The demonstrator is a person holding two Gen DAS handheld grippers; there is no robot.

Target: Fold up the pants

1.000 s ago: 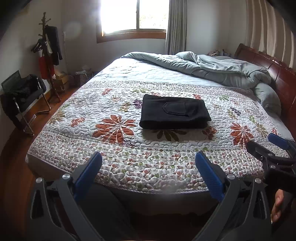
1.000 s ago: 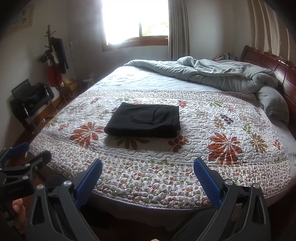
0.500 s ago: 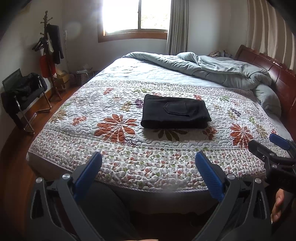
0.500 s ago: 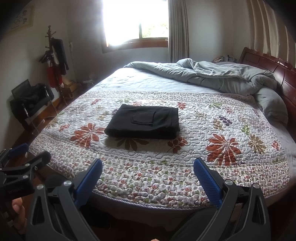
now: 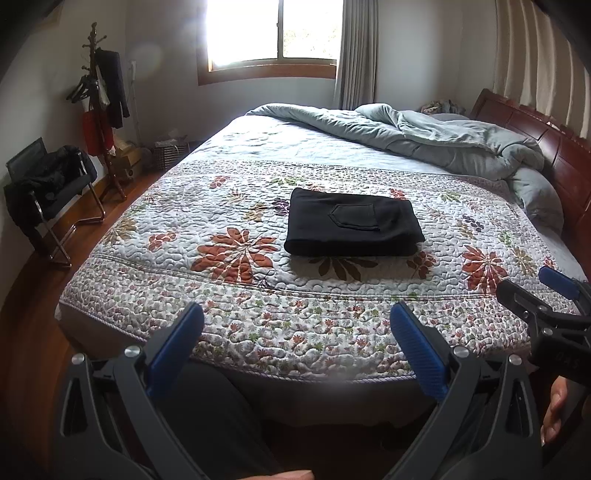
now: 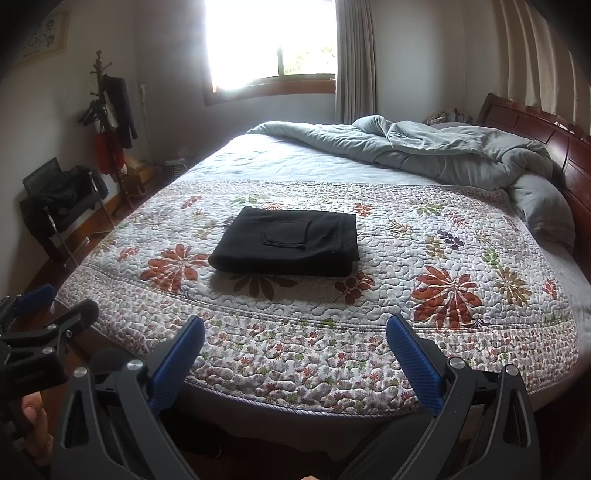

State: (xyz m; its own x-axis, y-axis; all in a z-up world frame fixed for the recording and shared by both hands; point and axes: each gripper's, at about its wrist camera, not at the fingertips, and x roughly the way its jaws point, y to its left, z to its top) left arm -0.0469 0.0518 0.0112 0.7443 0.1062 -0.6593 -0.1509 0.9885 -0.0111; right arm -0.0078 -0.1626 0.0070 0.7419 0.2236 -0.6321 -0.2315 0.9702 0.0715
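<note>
Both views drift slightly; your left tool [image 5: 295,334] and right tool [image 6: 294,345], jaws apart, hold nothing; pants [image 5: 352,228] lie folded mid-bed [image 5: 303,332], apparently finished.

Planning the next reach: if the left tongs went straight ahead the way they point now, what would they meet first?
Probably the floral quilt near the bed's front edge. The left tongs stand open, short of the bed; the folded black pants lie farther back. Depth is unclear.

A bed [image 5: 258,332] with a floral quilt fills the room. Beyond the bed a bright window [image 5: 273,33] glares; a red-brown headboard [image 5: 546,144] stands right of it, a coat rack [image 5: 98,110] and chair [image 5: 48,192] left, on wood floor [image 5: 33,291].
</note>
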